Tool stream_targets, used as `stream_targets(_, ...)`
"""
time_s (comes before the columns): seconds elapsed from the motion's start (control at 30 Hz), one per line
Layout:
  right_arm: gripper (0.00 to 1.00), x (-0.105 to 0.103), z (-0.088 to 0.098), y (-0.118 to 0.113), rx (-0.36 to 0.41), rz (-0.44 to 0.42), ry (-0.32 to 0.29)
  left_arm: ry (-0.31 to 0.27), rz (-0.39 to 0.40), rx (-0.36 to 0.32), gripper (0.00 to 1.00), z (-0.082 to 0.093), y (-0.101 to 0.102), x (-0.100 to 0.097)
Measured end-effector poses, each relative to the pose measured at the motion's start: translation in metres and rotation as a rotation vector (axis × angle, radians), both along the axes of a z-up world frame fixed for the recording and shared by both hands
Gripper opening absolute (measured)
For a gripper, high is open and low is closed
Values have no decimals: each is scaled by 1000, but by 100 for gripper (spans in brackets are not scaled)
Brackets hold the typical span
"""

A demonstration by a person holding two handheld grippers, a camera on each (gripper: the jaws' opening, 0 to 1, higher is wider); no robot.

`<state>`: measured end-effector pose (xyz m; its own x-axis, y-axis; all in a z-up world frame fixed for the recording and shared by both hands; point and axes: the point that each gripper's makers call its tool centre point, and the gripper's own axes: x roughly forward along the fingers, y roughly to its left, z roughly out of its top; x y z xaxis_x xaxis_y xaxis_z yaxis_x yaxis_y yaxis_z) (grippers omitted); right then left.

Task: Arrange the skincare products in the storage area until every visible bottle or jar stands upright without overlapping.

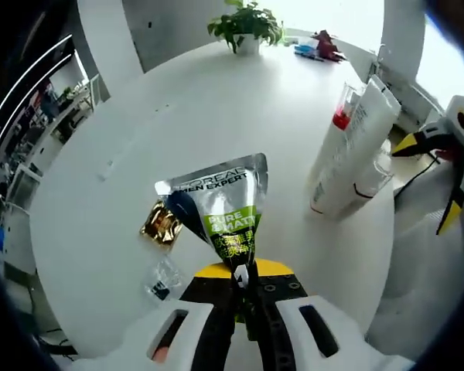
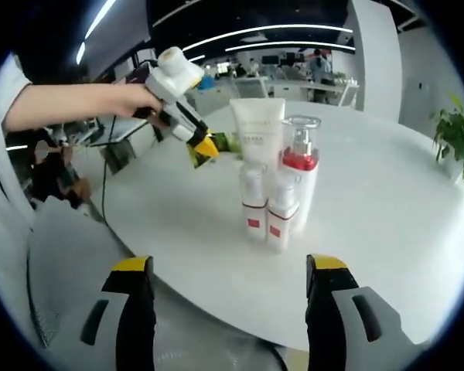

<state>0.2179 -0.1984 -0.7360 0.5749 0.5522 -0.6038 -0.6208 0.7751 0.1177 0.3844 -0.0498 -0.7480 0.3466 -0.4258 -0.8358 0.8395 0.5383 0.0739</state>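
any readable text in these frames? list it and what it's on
"L'OREAL MEN EXPERT" – silver tube clamped in the left gripper
"PURE & MATTE" – green band on the same tube
Chinese lines under it – too blurred to read
Print on the white bottles and gold packet – too small to read

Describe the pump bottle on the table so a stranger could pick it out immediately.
On the round white table, find the upright cluster of white skincare containers near the edge. The pump bottle stands at the cluster's right in the right gripper view, beside the tall white tube. It alone has a clear pump head and a red band below it.
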Motion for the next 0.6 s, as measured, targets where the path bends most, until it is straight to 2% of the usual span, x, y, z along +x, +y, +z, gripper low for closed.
stream_targets(0.5, 80, -3, 1, 4, 4, 33, -1, -36, 54, -51, 9, 27, 17, -40)
stream_targets(0.6, 80, -4, 1, 5, 2, 42, 0, -47, 71, -71, 9, 33, 26, -46)
